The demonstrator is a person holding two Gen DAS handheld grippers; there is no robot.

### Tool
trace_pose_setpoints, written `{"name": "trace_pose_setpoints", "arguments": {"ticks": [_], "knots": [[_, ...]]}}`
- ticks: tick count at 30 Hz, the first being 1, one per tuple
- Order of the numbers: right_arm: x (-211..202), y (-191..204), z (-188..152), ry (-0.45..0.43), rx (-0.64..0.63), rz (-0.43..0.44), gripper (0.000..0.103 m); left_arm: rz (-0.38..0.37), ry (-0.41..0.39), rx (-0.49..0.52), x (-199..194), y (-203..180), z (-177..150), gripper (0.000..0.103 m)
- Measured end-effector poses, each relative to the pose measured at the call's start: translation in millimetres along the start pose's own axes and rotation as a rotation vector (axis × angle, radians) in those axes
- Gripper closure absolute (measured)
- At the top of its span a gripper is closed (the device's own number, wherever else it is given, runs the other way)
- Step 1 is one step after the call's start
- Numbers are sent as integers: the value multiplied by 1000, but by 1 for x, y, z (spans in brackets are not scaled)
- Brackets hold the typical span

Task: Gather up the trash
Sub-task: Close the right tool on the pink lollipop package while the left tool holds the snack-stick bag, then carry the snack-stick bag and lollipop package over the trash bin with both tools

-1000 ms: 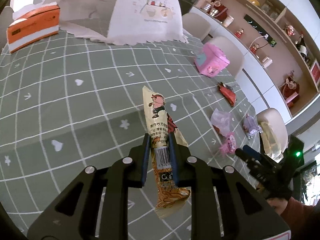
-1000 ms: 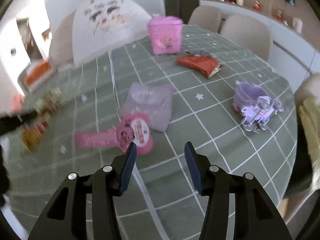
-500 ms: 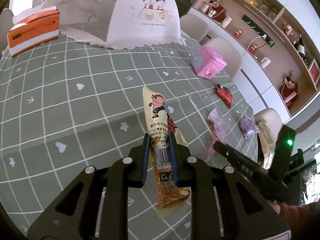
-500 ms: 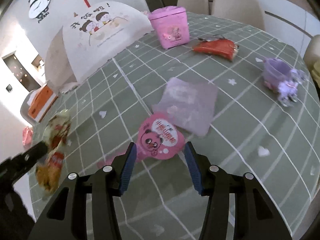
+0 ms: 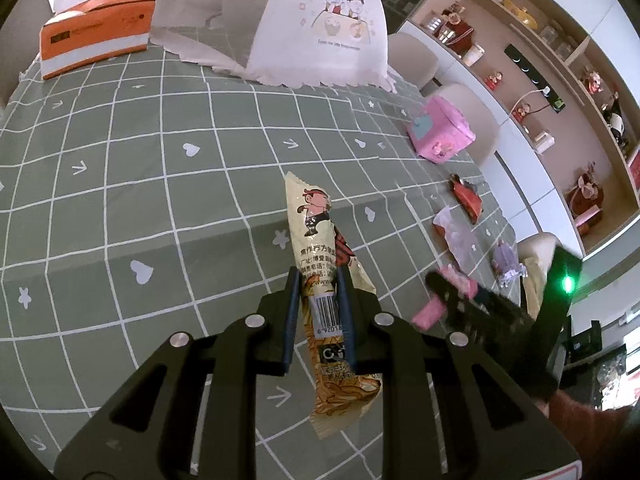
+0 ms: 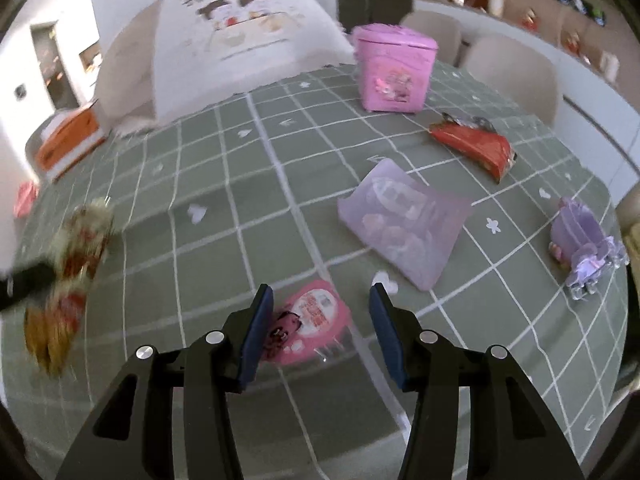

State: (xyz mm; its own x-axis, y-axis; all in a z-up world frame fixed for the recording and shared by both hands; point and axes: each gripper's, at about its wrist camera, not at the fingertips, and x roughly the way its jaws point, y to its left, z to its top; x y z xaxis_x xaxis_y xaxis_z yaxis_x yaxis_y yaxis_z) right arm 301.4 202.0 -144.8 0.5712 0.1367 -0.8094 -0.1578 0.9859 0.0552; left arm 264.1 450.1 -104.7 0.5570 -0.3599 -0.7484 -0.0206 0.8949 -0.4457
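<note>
left jaws clamped on a snack wrapper, right jaws apart over a pink one

on my left wrist view, the left gripper (image 5: 316, 300) has its jaws clamped on a long yellow snack wrapper (image 5: 320, 248) near its barcode. the wrapper's top end rises toward the centre of the frame and its bottom end hangs below the jaws, held above the desk (image 5: 160, 184) with its green checked cloth. at the lower right of that view i see the right gripper (image 5: 452, 292), dark and blurred, reaching over a pink wrapper (image 5: 430, 314), with a red sleeve (image 5: 580, 424) behind it.

on my right wrist view, the right gripper (image 6: 320, 320) has its jaws apart, with nothing pressed between them. the pink wrapper (image 6: 308, 326) with a cartoon face lies on the cloth at lower centre, between the two fingers and closer to the left one; i cannot tell if that finger touches it. a translucent purple bag (image 6: 404, 220) lies just beyond it, right of centre. a red wrapper (image 6: 476, 146) sits at the upper right, and a crumpled lilac wrapper (image 6: 580, 244) at the right edge. a pink bin (image 6: 394, 68) stands at upper centre, beside a white food cover (image 6: 224, 40). an orange tissue box (image 6: 66, 144) is at the left edge, and the left gripper with its yellow wrapper shows blurred at the lower left.
</note>
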Motion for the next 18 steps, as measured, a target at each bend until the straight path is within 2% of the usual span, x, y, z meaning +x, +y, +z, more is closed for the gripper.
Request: {"name": "trace_pose_setpoints", "arguments": {"ticks": [2, 3, 5, 13, 15, 18], "knots": [[-5, -1, -6, -1, -39, 13, 65, -3, 2, 5, 2, -4, 3, 86], [-9, -4, -7, 2, -47, 48, 66, -6, 2, 10, 3, -7, 5, 86], [-16, -10, -8, 5, -54, 68, 89, -16, 2, 23, 5, -14, 10, 86], [-73, -68, 11, -126, -27, 125, 92, -73, -23, 96, 18, -72, 28, 86], [-83, -82, 14, -151, -29, 131, 92, -93, -23, 103, 19, -87, 29, 86], [-99, -111, 20, -195, -14, 118, 92, -111, -34, 167, 19, -119, 29, 86]]}}
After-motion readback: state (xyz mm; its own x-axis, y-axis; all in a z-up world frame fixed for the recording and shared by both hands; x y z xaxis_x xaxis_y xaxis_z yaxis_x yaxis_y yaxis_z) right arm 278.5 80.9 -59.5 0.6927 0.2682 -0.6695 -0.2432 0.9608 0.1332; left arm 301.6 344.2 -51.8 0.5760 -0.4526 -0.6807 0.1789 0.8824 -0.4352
